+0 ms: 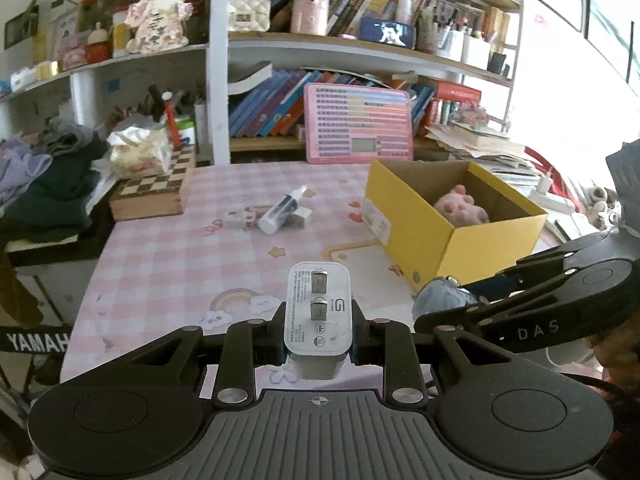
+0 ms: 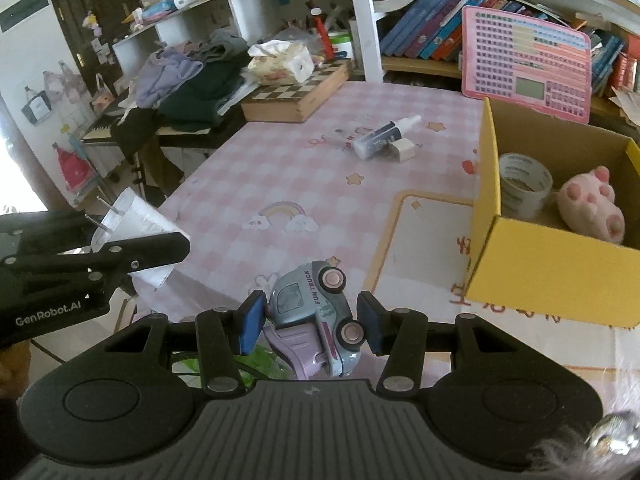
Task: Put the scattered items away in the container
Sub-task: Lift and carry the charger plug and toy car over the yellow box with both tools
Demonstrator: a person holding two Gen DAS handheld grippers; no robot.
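Observation:
My left gripper (image 1: 319,326) is shut on a white plug charger (image 1: 318,308), prongs up, above the pink checked table (image 1: 160,272). My right gripper (image 2: 310,322) is shut on a blue and lilac toy truck (image 2: 316,316), held tilted over the table's near edge. In the left wrist view the right gripper (image 1: 444,300) with the toy truck (image 1: 438,294) stands at the right, close to the yellow cardboard box (image 1: 416,216). The yellow box (image 2: 552,264) holds a pink plush paw (image 2: 592,204) and a tape roll (image 2: 522,184). A spray bottle (image 2: 380,138) and small erasers (image 2: 402,150) lie mid-table.
A chessboard box (image 1: 154,190) with a tissue pack sits at the back left beside piled clothes (image 1: 48,188). A pink keyboard toy (image 1: 358,122) leans against bookshelves behind the box. Papers and a white power strip (image 1: 552,196) lie to the right.

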